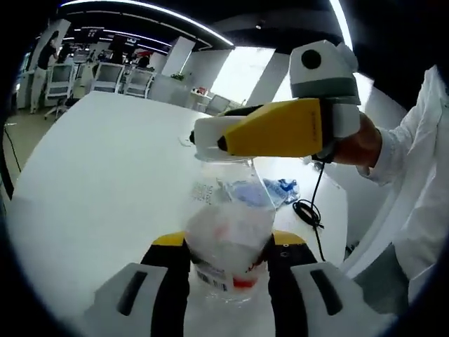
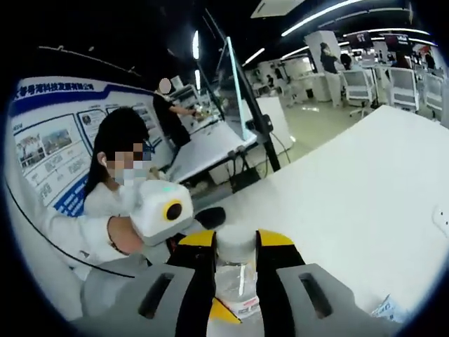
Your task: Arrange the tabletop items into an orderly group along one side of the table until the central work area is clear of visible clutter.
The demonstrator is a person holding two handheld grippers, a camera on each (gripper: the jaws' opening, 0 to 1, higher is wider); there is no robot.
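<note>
Left gripper view: your left gripper [image 1: 228, 281] pinches the clear bottle [image 1: 230, 232] body above the white bench [image 1: 105, 175].
Right gripper [image 2: 236, 270]: jaws clamp its cap [image 2: 236, 243].
Label: blurred, unreadable.

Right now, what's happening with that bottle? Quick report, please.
Left gripper shut on clear bottle body. Right gripper clamped on its white cap. Blue wrapper and black cable on white table behind.

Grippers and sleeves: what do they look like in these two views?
The left gripper and the right gripper both have white bodies with black, yellow-tipped fingers. The right gripper has a black cable trailing. The person wears a white sleeve.
</note>
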